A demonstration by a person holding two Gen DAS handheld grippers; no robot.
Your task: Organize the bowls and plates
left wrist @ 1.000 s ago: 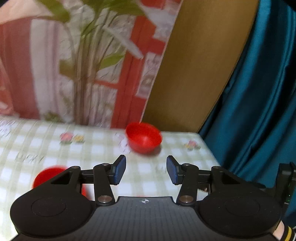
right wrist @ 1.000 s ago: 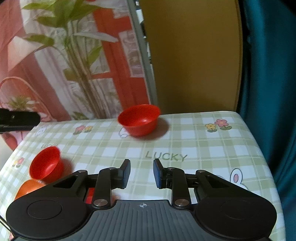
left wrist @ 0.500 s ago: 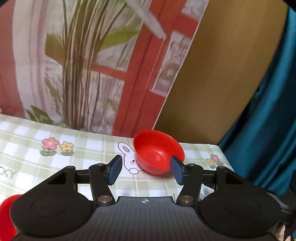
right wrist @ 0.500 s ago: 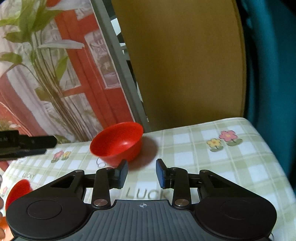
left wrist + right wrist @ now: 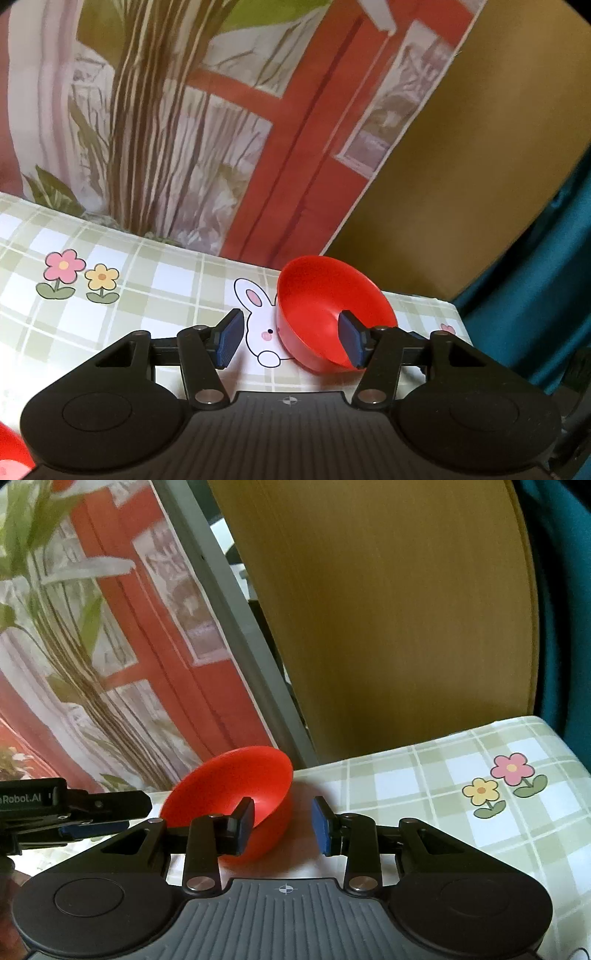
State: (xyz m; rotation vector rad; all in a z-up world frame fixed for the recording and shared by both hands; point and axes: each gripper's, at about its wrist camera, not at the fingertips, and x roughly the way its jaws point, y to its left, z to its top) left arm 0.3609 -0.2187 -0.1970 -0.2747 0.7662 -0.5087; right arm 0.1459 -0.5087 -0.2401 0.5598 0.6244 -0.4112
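A red bowl [image 5: 321,310] stands near the far edge of the checked table, next to a printed rabbit. My left gripper [image 5: 290,339] is open. Its right pad [image 5: 351,338] shows in front of the bowl's hollow. Its left pad [image 5: 229,339] is outside, clear of the bowl's left wall. In the right wrist view the same red bowl [image 5: 229,786] tilts towards me. My right gripper [image 5: 282,825] is open astride its right wall, with the left pad [image 5: 243,825] inside and the right pad [image 5: 319,825] outside, apart from the wall. The left gripper [image 5: 107,808] reaches in from the left.
A second red dish [image 5: 9,458] peeks in at the bottom left corner. Behind the table [image 5: 424,775] stand a brown wooden panel [image 5: 388,627], a printed curtain with plant stems [image 5: 166,129] and a teal curtain [image 5: 546,295]. The table's right edge lies close to the bowl.
Both grippers came forward and down from well short of the bowl until they straddle its walls. Both pairs of jaws stand a little wider than a second ago.
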